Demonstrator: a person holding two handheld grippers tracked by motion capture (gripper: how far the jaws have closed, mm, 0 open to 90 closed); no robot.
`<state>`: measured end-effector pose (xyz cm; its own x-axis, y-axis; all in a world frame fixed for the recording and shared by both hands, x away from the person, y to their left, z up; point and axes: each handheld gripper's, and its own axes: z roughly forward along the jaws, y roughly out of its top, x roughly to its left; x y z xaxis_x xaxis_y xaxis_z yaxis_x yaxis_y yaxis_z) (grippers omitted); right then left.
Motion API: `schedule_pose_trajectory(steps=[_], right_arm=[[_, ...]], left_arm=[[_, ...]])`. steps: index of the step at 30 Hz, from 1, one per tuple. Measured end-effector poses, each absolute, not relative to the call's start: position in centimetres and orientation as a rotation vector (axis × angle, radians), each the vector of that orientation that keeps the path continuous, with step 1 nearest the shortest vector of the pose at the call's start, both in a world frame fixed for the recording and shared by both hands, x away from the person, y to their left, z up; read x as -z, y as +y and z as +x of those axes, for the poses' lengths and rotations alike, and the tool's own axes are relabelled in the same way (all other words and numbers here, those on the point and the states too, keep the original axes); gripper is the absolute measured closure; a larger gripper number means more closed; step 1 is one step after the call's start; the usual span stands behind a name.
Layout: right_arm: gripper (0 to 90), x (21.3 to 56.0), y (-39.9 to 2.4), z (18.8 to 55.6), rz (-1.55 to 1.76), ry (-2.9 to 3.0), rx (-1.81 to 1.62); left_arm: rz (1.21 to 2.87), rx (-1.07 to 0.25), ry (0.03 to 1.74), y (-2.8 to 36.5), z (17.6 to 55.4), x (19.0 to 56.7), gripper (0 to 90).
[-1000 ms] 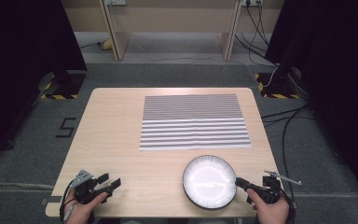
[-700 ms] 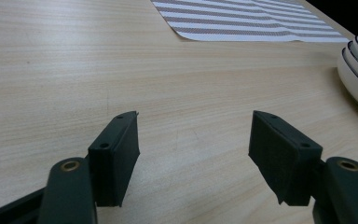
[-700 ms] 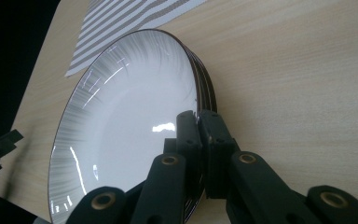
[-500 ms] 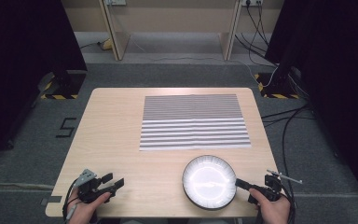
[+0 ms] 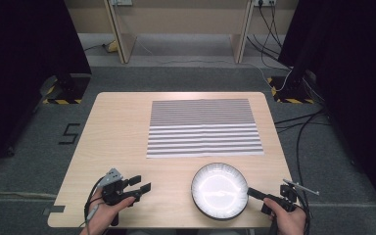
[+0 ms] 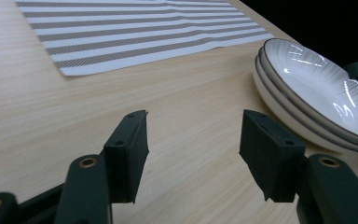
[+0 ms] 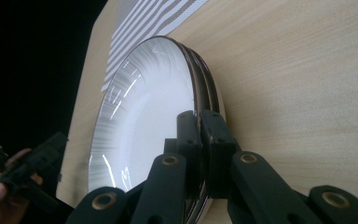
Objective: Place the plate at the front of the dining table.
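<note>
Fingers (image 7: 214, 140) pinch plates (image 5: 220, 190) beside striped mat (image 5: 204, 128).

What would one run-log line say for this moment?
right tongs: shut on plate rim | left tongs: closing, nothing between | plates: stacked

In the right gripper view the right gripper (image 7: 200, 154) covers the near rim of the top plate (image 7: 140, 116), so the part of the rim between its jaws is hidden. The plates beneath it show as thin edges, and their exact count cannot be told. In the left gripper view the stack's right side is cut off by the picture's edge. In the high view both forearms are cut off at the near edge, and the striped mat (image 5: 203, 127) hides the table (image 5: 117, 142) beneath it.
</note>
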<state>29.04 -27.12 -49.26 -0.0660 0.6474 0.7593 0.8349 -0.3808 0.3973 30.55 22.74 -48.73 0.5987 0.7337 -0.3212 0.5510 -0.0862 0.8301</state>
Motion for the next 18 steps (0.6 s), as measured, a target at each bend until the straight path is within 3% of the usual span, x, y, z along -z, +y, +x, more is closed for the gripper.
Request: schedule_pose_trajectory(steps=[9, 12, 18], right_arm=[[90.0, 49.0, -27.4, 29.3, -1.891, -1.437, 1.545], [90.0, 47.8, -26.3, 29.6, -1.955, -1.718, 1.464], [79.3, 47.0, -27.1, 29.7, -2.032, -1.768, 1.479]], left_arm=[[1.815, -0.07, 0.958, 17.2, 31.9, 48.3, 45.6], [1.837, -0.08, 0.94, 15.7, 32.3, 48.3, 45.9], [1.852, -0.082, 0.934, 14.2, 32.7, 48.1, 47.0]])
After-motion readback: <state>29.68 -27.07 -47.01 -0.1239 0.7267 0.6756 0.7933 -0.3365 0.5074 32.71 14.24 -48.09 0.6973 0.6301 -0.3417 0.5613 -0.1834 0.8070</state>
